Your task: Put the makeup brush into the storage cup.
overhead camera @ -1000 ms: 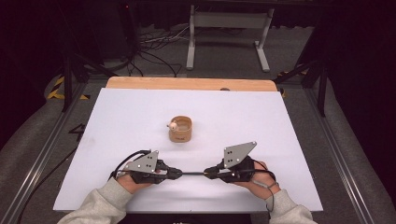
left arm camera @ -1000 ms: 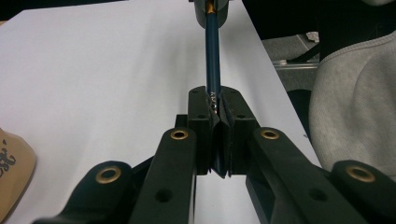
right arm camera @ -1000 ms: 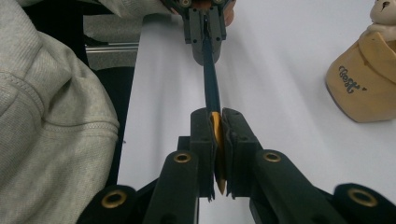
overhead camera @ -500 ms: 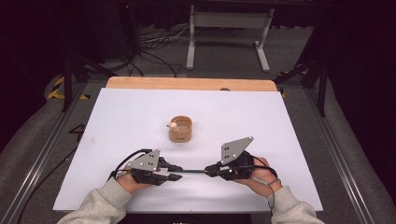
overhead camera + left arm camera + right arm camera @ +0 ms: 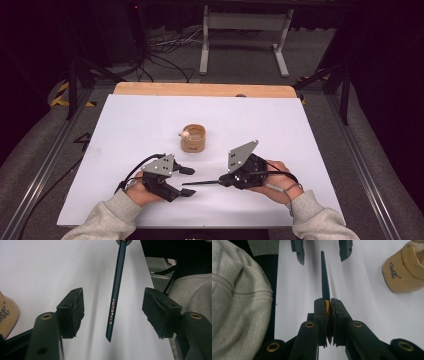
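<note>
So my right hand-held gripper (image 5: 224, 181) is clamped tight on the butt end of the dark pen (image 5: 201, 183), and in the right gripper view I can see the orange part of that end pinched between the 2 pads (image 5: 320, 315) while the slim blue-black shaft (image 5: 325, 282) runs straight out ahead. My left hand-held gripper (image 5: 189, 181) stands wide, its 2 jaws on either side of the pen's tapered tip without touching it; the left gripper view shows the shaft (image 5: 114, 297), with its gold lettering, hanging in the gap between both pads (image 5: 72, 310), clear of each.

The pen sits just above the white counter (image 5: 125, 130), near its front edge and about midway between the left and right sides, lying roughly parallel to that edge. The small tan cup (image 5: 193, 138) with a pale round thing on its rim stands towards the counter's middle, apart from both hand-held grippers and beyond the pen.

As I judge it, 1 part is done: the pen is off the counter and firmly held at 1 end, with my left hand-held gripper lined up round the other. What is left looks like closing the left jaws on the tip end, then either pulling the 2 parts apart or passing the pen over, and perhaps dropping it into the cup. None of that has begun.
</note>
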`<state>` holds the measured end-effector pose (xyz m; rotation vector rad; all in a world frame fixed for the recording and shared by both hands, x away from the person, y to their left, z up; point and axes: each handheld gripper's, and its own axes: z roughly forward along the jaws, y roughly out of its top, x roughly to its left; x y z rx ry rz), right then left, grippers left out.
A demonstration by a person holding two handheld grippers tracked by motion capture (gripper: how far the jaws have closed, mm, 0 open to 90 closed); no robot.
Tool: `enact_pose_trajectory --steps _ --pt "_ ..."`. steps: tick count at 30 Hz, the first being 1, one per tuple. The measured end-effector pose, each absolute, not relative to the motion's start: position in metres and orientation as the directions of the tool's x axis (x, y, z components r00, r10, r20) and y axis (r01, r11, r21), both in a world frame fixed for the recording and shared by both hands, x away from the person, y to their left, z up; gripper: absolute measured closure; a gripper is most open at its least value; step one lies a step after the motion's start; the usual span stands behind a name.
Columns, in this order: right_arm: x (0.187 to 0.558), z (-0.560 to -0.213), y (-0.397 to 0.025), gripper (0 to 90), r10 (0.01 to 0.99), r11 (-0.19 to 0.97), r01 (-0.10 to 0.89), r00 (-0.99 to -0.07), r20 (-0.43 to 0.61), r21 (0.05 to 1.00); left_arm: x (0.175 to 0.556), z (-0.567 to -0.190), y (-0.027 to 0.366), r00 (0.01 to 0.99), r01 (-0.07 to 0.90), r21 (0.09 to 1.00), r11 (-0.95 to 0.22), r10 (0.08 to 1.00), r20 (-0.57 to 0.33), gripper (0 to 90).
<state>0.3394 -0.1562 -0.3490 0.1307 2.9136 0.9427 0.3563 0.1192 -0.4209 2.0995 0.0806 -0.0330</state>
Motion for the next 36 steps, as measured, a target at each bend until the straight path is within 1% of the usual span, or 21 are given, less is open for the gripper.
enact_pose_trajectory --steps 3,10,12,15,17,18,23,29,36 --pt "0.34 -0.345 -0.152 84.4 0.105 0.823 0.058 -0.993 -0.051 0.566 0.357 -0.419 0.116 0.998 0.067 0.854 -0.516 0.043 -0.053 31.1" --pt "0.342 -0.339 -0.142 84.4 0.082 0.851 0.039 -0.995 -0.059 0.523 0.357 -0.416 0.111 0.998 0.062 0.839 -0.541 0.036 -0.051 31.2" --pt "0.343 -0.339 -0.137 84.4 0.069 0.866 0.031 -0.996 -0.058 0.499 0.357 -0.414 0.11 0.998 0.062 0.835 -0.547 0.049 -0.042 31.9" --pt "0.343 -0.338 -0.132 84.4 0.061 0.874 0.026 -0.997 -0.056 0.485 0.359 -0.413 0.109 0.997 0.071 0.83 -0.553 0.048 -0.054 33.1" --pt "0.343 -0.337 -0.13 84.4 0.06 0.877 0.025 -0.997 -0.058 0.479 0.359 -0.412 0.109 0.998 0.067 0.827 -0.558 0.044 -0.05 34.7" --pt "0.344 -0.336 -0.126 84.4 0.051 0.882 0.017 -0.997 -0.06 0.471 0.358 -0.413 0.108 0.998 0.069 0.828 -0.556 0.046 -0.052 37.6" --pt "0.345 -0.334 -0.122 84.3 0.045 0.891 0.011 -0.997 -0.062 0.454 0.359 -0.413 0.106 0.998 0.068 0.818 -0.57 0.035 -0.059 40.6" --pt "0.345 -0.334 -0.109 84.4 0.022 0.912 -0.005 -0.998 -0.06 0.411 0.361 -0.414 0.104 0.997 0.076 0.817 -0.572 0.03 -0.071 43.5" --pt "0.348 -0.336 -0.097 84.3 0.003 0.921 -0.02 -0.998 -0.058 0.39 0.36 -0.415 0.105 0.997 0.073 0.815 -0.575 0.018 -0.077 49.9"
